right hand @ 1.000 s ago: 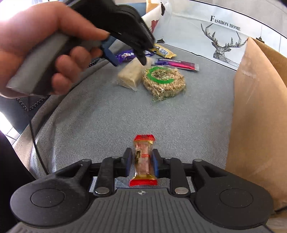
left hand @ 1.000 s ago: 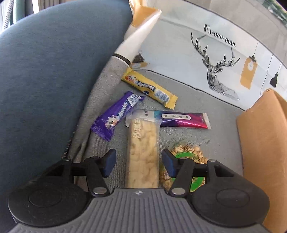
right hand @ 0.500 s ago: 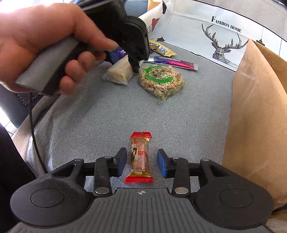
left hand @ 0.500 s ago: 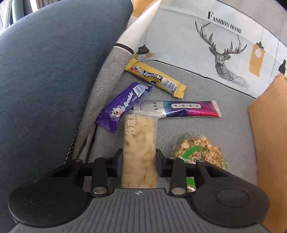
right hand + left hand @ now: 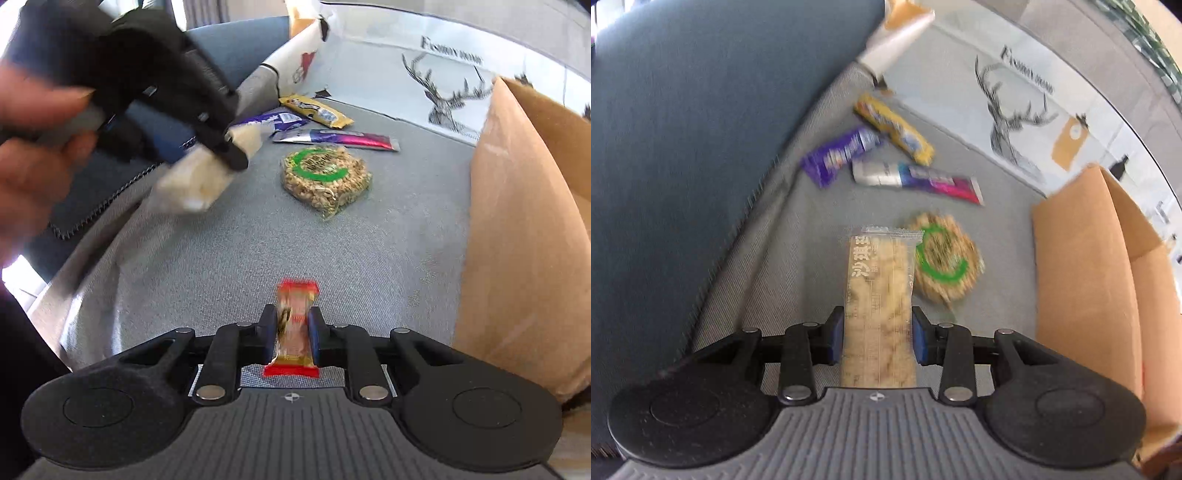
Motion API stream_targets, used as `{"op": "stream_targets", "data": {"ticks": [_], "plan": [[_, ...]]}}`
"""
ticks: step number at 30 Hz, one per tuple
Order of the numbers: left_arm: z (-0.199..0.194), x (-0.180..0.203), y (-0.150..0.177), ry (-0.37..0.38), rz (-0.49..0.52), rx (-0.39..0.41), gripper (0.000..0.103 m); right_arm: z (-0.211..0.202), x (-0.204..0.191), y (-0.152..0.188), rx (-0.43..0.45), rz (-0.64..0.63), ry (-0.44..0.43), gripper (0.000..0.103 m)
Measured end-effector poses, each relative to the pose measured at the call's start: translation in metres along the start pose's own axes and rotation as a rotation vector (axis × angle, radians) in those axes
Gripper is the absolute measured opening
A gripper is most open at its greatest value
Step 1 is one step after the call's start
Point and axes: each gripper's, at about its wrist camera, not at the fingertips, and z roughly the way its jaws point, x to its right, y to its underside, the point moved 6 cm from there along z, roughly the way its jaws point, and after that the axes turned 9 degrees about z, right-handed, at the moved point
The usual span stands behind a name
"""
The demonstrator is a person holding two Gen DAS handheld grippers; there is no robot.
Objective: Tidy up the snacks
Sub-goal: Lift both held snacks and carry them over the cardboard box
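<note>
With the left claw [image 5: 878, 339] clamped on the rice bar [image 5: 878, 295] and the right claw [image 5: 293, 334] on the candy [image 5: 294, 328], both were best carried level into the box [image 5: 517, 229].

bare grey seat [image 5: 229, 266] mid-cushion, cardboard box [image 5: 517, 229] walls right side

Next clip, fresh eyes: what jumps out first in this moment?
Both grippers are loaded: the left gripper is clamped on a long pale rice-crisp bar, and the right gripper pinches a small red-ended candy. Beyond them, on the grey cushion, lie a round green-labelled grain cake and three bars: purple, yellow and magenta-silver. A brown cardboard box stands at the right.
</note>
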Motion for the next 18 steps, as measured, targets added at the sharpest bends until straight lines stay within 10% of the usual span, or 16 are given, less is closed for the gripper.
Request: {"op": "stream_targets", "data": {"ticks": [3, 18], "plan": [[0.009, 0.004, 0.011, 0.031, 0.007, -0.077, 0.040, -0.001, 0.006, 0.001, -0.023, 0.066, -0.016, 0.034], [0.031, 0.026, 0.025, -0.026, 0.127, -0.167, 0.050, 0.004, -0.004, 0.008, -0.022, -0.036, -0.009, 0.039]]}}
